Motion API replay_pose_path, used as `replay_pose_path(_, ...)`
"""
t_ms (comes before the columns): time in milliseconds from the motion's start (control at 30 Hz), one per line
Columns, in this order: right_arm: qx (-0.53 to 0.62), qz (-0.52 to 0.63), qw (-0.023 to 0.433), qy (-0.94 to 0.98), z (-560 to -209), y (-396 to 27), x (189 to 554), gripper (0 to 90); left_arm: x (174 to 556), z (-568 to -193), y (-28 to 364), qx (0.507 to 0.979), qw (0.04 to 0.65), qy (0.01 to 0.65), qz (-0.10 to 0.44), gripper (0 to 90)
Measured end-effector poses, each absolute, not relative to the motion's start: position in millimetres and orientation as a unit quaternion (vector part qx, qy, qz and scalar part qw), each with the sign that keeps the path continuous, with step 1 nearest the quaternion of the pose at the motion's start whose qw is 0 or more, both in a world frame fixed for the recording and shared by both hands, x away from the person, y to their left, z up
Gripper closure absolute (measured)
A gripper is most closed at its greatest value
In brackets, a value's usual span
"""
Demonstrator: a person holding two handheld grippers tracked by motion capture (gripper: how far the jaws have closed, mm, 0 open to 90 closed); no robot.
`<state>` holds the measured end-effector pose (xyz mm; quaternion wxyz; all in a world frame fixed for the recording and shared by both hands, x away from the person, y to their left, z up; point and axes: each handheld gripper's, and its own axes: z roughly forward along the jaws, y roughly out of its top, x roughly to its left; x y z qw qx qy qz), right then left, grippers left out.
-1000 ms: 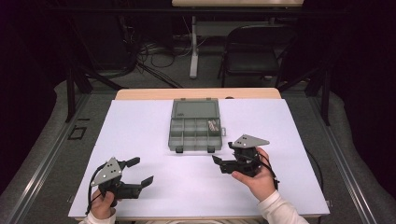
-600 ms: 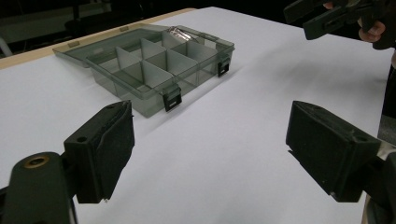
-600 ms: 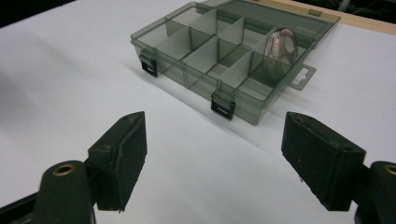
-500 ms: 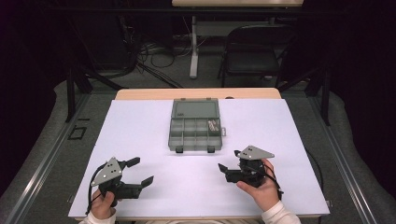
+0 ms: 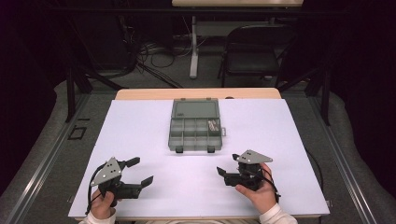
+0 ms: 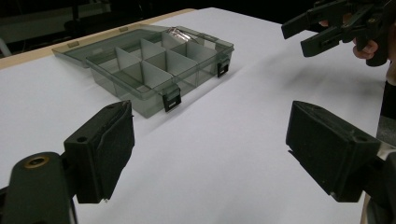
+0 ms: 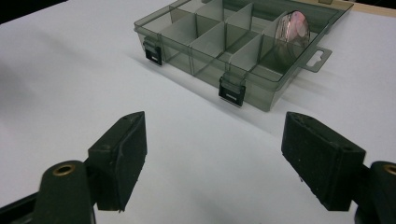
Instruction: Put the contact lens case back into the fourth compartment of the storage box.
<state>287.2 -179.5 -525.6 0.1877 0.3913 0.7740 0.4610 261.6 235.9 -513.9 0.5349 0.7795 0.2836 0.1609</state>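
The left black two-jaw gripper (image 5: 137, 175), held in a hand (image 5: 103, 205) at the desk's near edge towards its left corner, stands wide open with nothing between its jaws; its grey three-cornered plate (image 5: 107, 171) tilts up on top. The right black two-jaw gripper (image 5: 226, 173), gripped by the other hand (image 5: 256, 192) near the same edge but right of the middle, is likewise spread wide and empty, jaws pointing leftward over bare white surface.

Between the two, and farther in, sits a smoky transparent plastic compartment box (image 5: 194, 126) on the white sheet (image 5: 140, 126) that covers the desk. It lies about midway across, nearer the far edge than the near one, well apart from both grippers. Its lid (image 5: 195, 109) is thrown open flat towards the far edge, and two black latches (image 7: 232, 91) hang on its near wall. Dividers split it into small cells; in the far right cell rests something shiny and silvery (image 7: 292, 29), too small to identify.

A tan wooden strip (image 5: 154, 93) of desk shows beyond the sheet.
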Motion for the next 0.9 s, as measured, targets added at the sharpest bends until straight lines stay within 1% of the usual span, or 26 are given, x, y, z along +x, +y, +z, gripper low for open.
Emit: replay_pose_path(900,0.388,0.455,0.199,0.776,-533.9,-182.1,288.9,22.3,262.8,-513.9,234.9,0.78,0.537,0.279,0.158,15.9)
